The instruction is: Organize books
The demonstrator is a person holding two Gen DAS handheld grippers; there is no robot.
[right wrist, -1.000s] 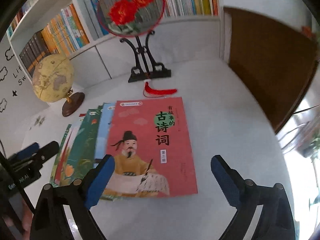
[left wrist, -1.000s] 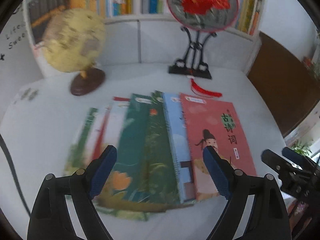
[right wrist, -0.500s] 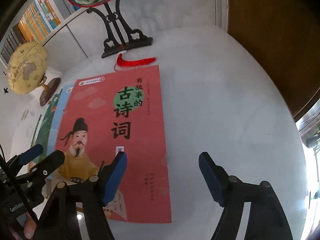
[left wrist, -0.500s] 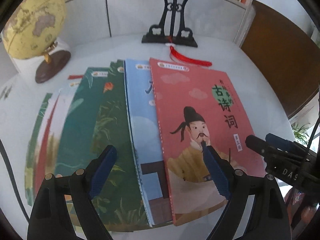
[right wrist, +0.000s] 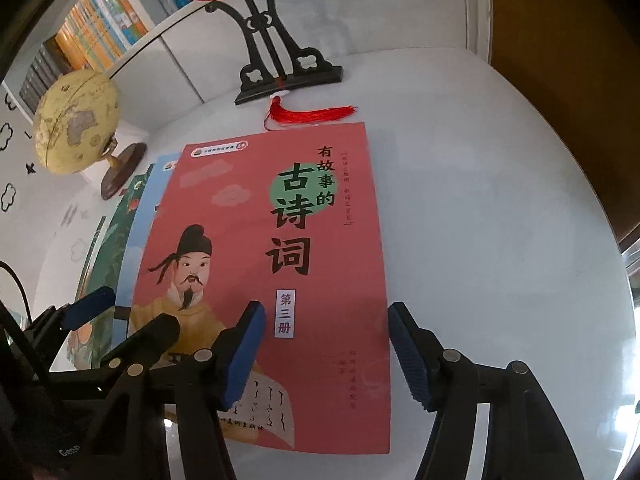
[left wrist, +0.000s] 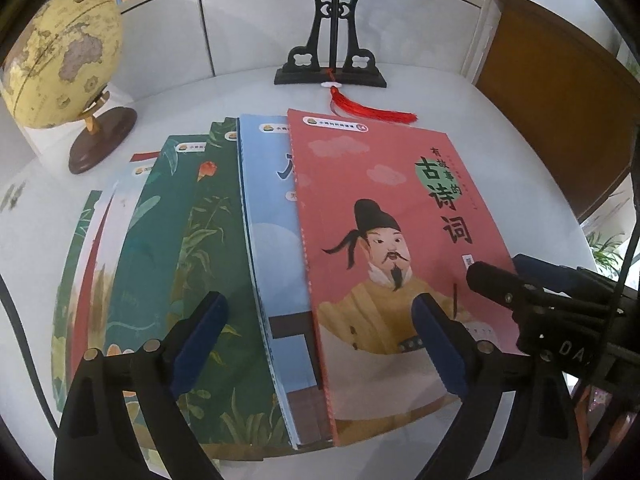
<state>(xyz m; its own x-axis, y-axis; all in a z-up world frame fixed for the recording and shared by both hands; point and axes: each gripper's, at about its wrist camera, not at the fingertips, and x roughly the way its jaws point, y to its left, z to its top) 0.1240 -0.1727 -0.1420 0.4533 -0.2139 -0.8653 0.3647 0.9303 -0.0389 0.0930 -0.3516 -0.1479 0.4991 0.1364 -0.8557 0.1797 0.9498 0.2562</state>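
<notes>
Both grippers lower, right gripper [right wrist: 326, 354] closing astride red book's [right wrist: 320, 280] right edge, long axis pointing away.

We find a fan of overlapping books [left wrist: 224, 280] lying flat on the table [right wrist: 500, 220], each overlapping the one to its left, with the poetry book [right wrist: 280, 260] uppermost at the right end. Behind it a tassel [right wrist: 308, 114] lies on the table, just before the base of the fan stand [right wrist: 288, 80]. The globe [left wrist: 60, 60] stands behind the books' left end, before the bookshelf [right wrist: 96, 32].
</notes>
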